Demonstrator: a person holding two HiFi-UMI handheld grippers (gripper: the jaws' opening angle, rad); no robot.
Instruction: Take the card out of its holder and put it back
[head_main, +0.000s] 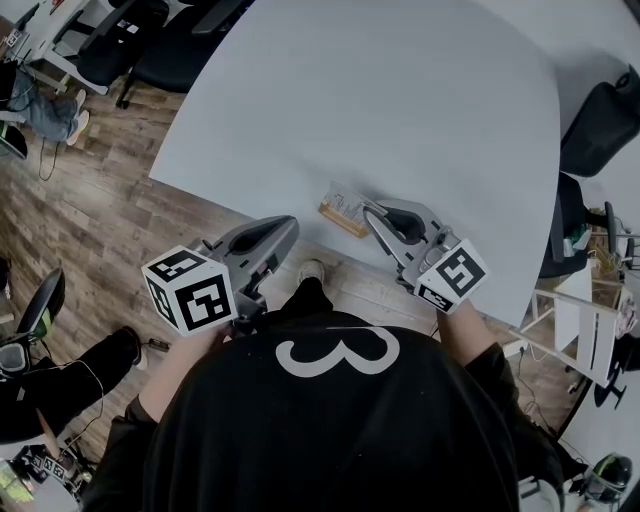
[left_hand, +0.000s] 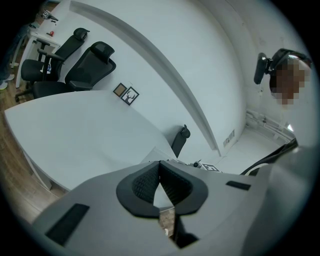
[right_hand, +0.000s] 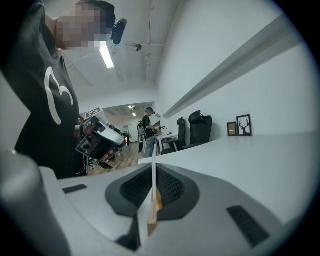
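Of the two tongs, the left tongs (left_hand: 160, 165), just short of the worktop (head_main: 400, 100), have tips meeting on nothing. The right tongs (right_hand: 152, 175) pinch the one white card (right_hand: 153, 162) edge-on, its lower edge at the single wooden holder (head_main: 340, 217) by the worktop's near edge. Beyond stand two black chairs (right_hand: 200, 127) and two framed pictures (right_hand: 244, 125).

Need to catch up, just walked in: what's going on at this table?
A person stands at the white table with a handheld gripper in each hand. The right gripper is shut on a thin card, pinched edge-on, right at the small wooden holder near the table's front edge. Whether the card sits in the slot is hard to tell. The left gripper is shut and empty, held off to the side.
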